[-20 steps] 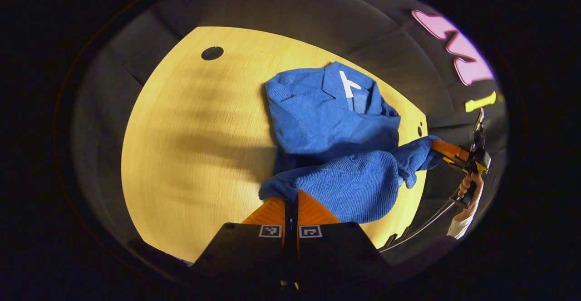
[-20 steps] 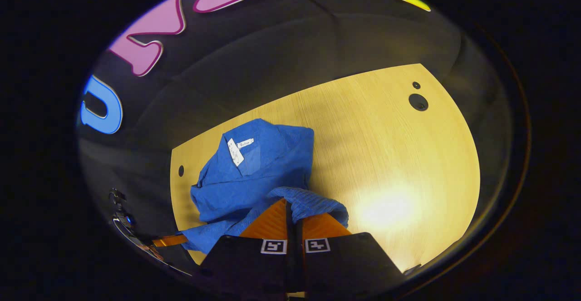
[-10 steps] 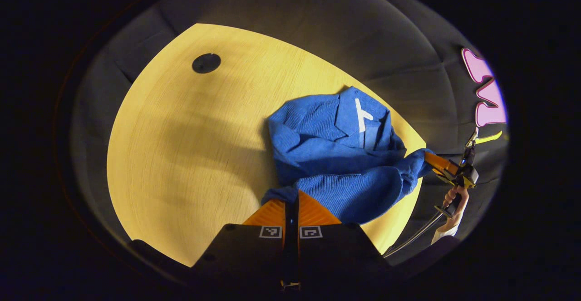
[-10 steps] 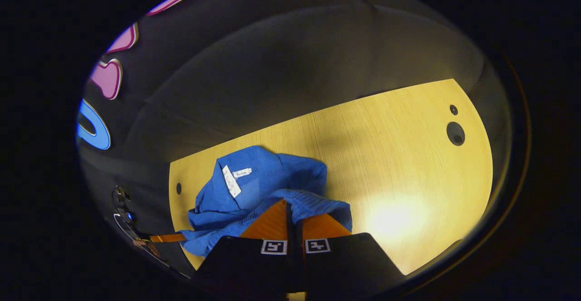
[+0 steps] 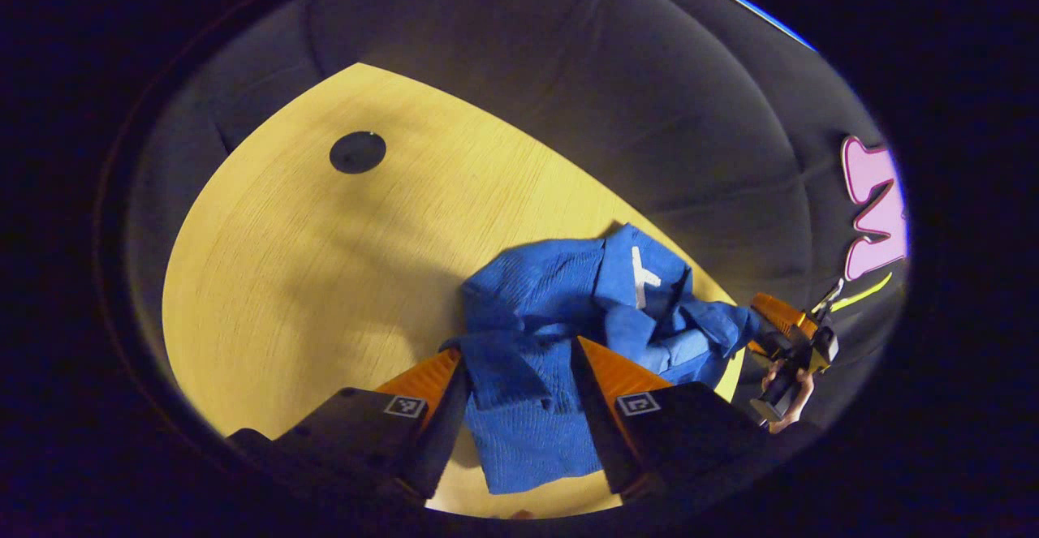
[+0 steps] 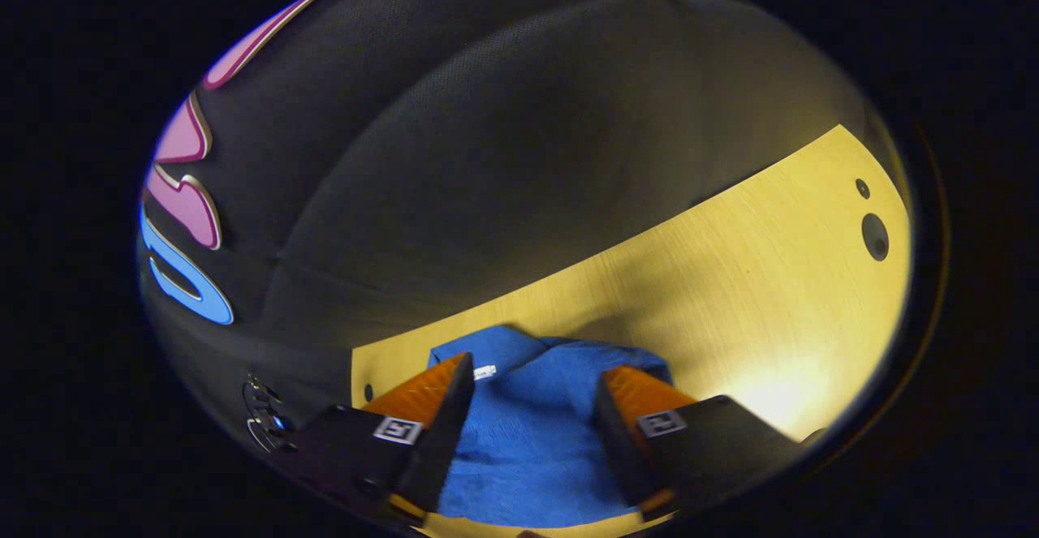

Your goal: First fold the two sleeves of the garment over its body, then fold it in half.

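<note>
Knitwear first: your blue ribbed sweater (image 5: 568, 335) lies bunched on the pale wood-grain table (image 5: 325, 278), near the edge by the black cloth wall (image 5: 649, 116). In the left gripper view its collar end with the white tag (image 5: 644, 277) points away from you toward the wall, and a flat ribbed panel runs back toward the camera — so the long axis runs roughly along your fingers. Your left gripper (image 5: 519, 367) has its jaws spread wide, the knit lying between them with neither finger pressing it. That view also shows your right gripper (image 5: 759, 311) off to the side, at the sweater's rumpled edge, with the hand (image 5: 783, 384) gripping its handle; whether it touches the cloth there you cannot tell. The right gripper view gives you what that one hides — the right gripper (image 6: 532, 388) stands open too, blue knit (image 6: 528, 432) lying loose between its fingers. A round dark hole (image 5: 357, 152) marks the table's far part.
</note>
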Demonstrator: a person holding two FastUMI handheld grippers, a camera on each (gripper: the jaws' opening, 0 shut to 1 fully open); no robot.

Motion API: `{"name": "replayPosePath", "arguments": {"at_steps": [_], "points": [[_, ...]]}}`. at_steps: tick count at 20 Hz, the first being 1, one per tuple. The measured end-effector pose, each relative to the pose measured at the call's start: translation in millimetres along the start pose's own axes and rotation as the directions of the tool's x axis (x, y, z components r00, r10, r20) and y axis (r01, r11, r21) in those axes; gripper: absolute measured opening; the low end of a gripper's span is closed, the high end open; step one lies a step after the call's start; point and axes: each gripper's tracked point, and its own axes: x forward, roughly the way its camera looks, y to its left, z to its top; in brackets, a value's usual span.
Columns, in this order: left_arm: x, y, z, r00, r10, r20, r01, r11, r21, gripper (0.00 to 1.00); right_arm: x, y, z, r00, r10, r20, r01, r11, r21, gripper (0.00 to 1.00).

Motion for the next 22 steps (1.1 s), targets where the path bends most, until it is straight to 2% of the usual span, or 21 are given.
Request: {"name": "replayPosePath", "arguments": {"at_steps": [1,2,4,5,6,8,9,10,11,12,13,14,15,17,18,20,22], "points": [[-2,1,7,0.999,0.002,0.048,-0.002,1.0,-0.002,0.76,-3,3,3,0.999,0.026,0.03,-0.025,0.999,-0.027,0.84],[-7,2,18,0.993,-0.01,0.12,0.012,1.0,-0.017,0.85,-8,15,9,0.992,0.11,0.061,-0.108,0.993,-0.038,0.96],[-25,-11,36,0.975,-0.079,0.206,0.095,0.993,-0.068,0.84,-14,34,16,0.974,0.217,0.072,-0.217,0.976,-0.001,0.97],[-33,-11,36,0.971,-0.085,0.223,0.105,0.991,-0.082,0.84,-21,39,21,0.964,0.258,0.065,-0.262,0.963,0.065,0.97],[-38,-7,36,0.964,-0.088,0.25,0.115,0.989,-0.096,0.84,-29,44,33,0.941,0.327,0.093,-0.337,0.932,0.135,0.97],[-44,-7,24,0.972,-0.084,0.218,0.112,0.987,-0.119,0.82,-41,33,54,0.928,0.363,0.088,-0.372,0.879,0.3,0.96],[-49,-5,20,0.975,-0.064,0.213,0.091,0.989,-0.118,0.84,-52,30,64,0.917,0.384,0.111,-0.396,0.84,0.37,0.96],[-53,-5,20,0.972,-0.053,0.227,0.081,0.99,-0.114,0.85,-59,26,75,0.908,0.388,0.159,-0.418,0.802,0.426,0.96],[-58,-10,20,0.969,-0.066,0.239,0.095,0.989,-0.112,0.81,-63,20,85,0.897,0.387,0.214,-0.442,0.758,0.479,0.97],[-67,-15,17,0.967,-0.079,0.241,0.109,0.988,-0.112,0.84,-63,9,94,0.901,0.361,0.239,-0.433,0.734,0.523,0.97],[-73,-19,12,0.968,-0.073,0.24,0.101,0.989,-0.105,0.85,-65,-2,95,0.919,0.321,0.229,-0.394,0.744,0.54,0.97],[-80,-21,6,0.968,-0.056,0.244,0.079,0.993,-0.086,0.85,-76,-5,93,0.927,0.304,0.221,-0.375,0.778,0.504,0.97],[-90,-23,0,0.964,-0.039,0.262,0.054,0.997,-0.051,0.85,-88,-11,93,0.935,0.277,0.223,-0.349,0.834,0.428,0.97],[-117,-39,-18,0.953,-0.025,0.302,0.018,0.999,0.026,0.85,-108,-9,79,0.945,0.235,0.228,-0.279,0.942,0.186,0.97],[-130,-50,-29,0.942,-0.027,0.336,0.008,0.998,0.058,0.85,-128,-12,73,0.943,0.223,0.246,-0.245,0.968,0.059,0.97],[-164,-74,-54,0.911,-0.04,0.411,-0.004,0.994,0.105,0.85,-166,-9,62,0.932,0.22,0.287,-0.187,0.972,-0.14,0.96],[-195,-89,-84,0.876,-0.036,0.481,-0.038,0.989,0.144,0.85,-189,12,37,0.916,0.238,0.324,-0.145,0.947,-0.286,0.97]]}}
